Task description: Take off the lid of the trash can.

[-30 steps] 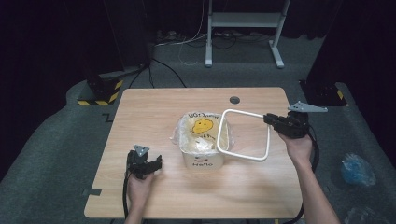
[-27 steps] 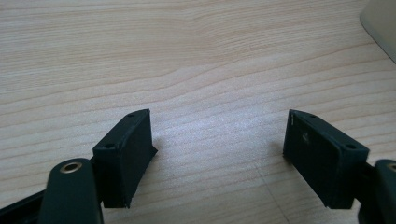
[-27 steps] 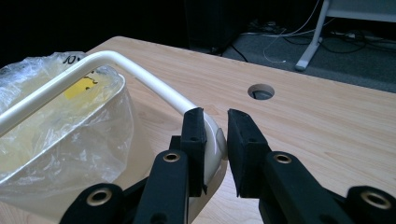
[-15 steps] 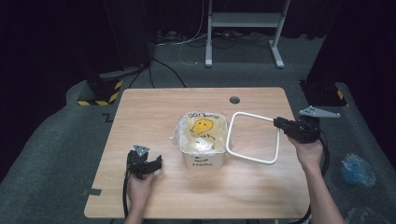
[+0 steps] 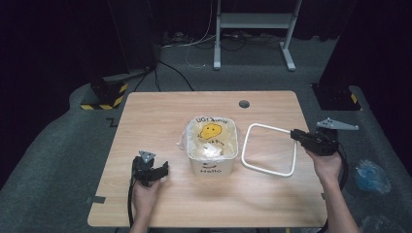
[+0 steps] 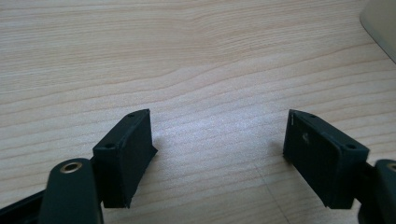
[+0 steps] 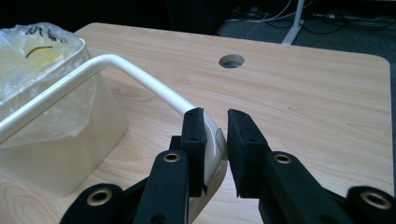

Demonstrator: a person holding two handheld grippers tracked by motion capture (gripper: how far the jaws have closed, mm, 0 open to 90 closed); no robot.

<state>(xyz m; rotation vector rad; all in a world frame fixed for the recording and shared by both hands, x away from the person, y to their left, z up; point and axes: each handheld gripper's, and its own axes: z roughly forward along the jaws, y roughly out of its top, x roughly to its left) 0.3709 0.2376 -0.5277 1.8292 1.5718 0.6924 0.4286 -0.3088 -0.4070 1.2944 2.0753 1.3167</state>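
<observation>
A white bin (image 5: 212,162) marked "Hello" stands mid-table, lined with a clear bag (image 5: 212,133) that bears a yellow smiley. To its right a white rounded-square frame (image 5: 269,127) hangs tilted just above the table (image 5: 160,116). My right gripper (image 5: 296,136) is shut on the frame's right corner. In the right gripper view the jaws (image 7: 215,126) clamp the white tube (image 7: 140,77), with the bin (image 7: 60,158) and bag (image 7: 42,51) at the left. My left gripper (image 5: 163,169) rests on the table left of the bin, open (image 6: 219,144) with bare wood between its jaws; the bin's corner (image 6: 380,23) shows at the top right.
A round cable hole (image 5: 244,104) sits near the table's far edge. Behind the table stand a white metal stand (image 5: 252,29) and a yellow-black striped base (image 5: 104,99). A crumpled bluish bag (image 5: 370,174) lies on the floor to the right.
My right gripper has carried the white frame rightward and lower, from beside the bin's rim to the table space right of it. The left gripper has stayed put.
</observation>
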